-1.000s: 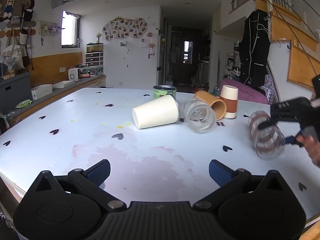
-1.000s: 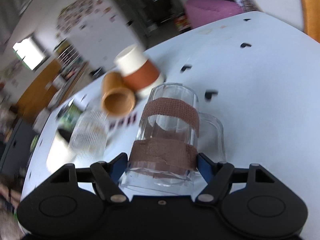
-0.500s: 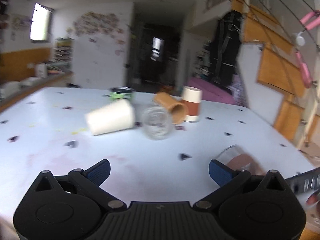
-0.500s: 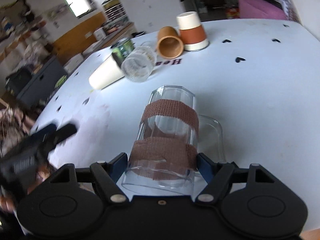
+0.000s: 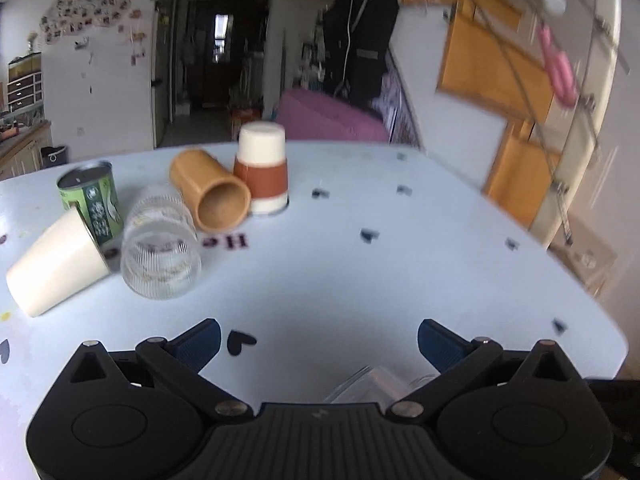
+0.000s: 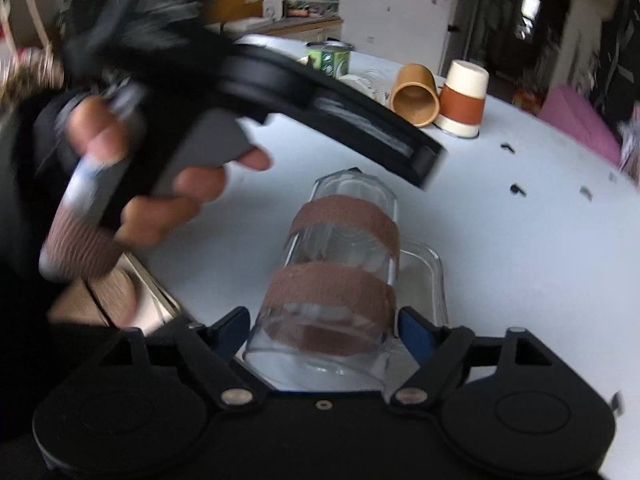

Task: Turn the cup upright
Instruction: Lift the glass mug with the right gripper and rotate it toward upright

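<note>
Mug (image 6: 336, 280) (taped) between right fingers (image 6: 230, 330)

Clear glossy glass mug (image 6: 340, 280) wrapped in rough brown cloth tape (image 6: 332, 292); smooth white counter (image 5: 400, 264); matt black plastic claw (image 6: 324, 334).

A pale blue desk (image 5: 400, 264) dotted with small dark hearts fills the room's middle. Behind it stand a white wall with a photo collage (image 5: 86, 8), a dark hallway doorway (image 5: 216, 60), a pink sofa (image 5: 324, 120) and orange wooden stair panels (image 5: 488, 64).
</note>
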A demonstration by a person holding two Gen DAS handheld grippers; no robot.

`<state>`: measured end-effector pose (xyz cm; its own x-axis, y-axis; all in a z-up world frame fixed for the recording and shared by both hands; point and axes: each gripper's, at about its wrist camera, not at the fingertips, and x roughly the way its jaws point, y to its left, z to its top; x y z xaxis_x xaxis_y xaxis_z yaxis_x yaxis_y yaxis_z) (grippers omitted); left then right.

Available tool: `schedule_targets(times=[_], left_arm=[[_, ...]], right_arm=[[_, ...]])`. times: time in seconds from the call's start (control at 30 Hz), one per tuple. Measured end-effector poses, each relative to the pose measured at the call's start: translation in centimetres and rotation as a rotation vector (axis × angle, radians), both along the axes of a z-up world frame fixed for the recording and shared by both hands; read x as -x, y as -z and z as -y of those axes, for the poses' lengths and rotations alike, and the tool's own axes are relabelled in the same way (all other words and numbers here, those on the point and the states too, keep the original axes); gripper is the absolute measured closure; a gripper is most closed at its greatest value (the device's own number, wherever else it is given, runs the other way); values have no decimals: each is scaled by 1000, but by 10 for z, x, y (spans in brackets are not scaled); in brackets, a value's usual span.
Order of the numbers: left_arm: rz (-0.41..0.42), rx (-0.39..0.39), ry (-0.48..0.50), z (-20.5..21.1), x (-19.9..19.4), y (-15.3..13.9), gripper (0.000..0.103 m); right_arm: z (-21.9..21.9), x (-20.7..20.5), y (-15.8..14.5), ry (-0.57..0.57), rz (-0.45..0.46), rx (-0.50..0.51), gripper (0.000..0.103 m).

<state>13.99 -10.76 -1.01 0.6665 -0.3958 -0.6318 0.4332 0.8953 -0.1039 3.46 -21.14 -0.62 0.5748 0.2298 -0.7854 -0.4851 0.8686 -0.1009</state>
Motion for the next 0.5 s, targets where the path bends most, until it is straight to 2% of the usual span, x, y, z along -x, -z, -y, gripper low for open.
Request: schedule_targets(times=[0.1, 0.37, 0.5], left_arm=[[-39, -22, 5, -3, -7, 9, 0], [-35, -5, -23, -25, 5, 8, 0], [-53, 20, -53, -43, 11, 7, 0]], right_arm=[[3, 5, 3, 16, 40, 59, 15], [34, -1, 6, 140, 60, 63, 12], [52, -9, 8, 255, 105, 82, 13]])
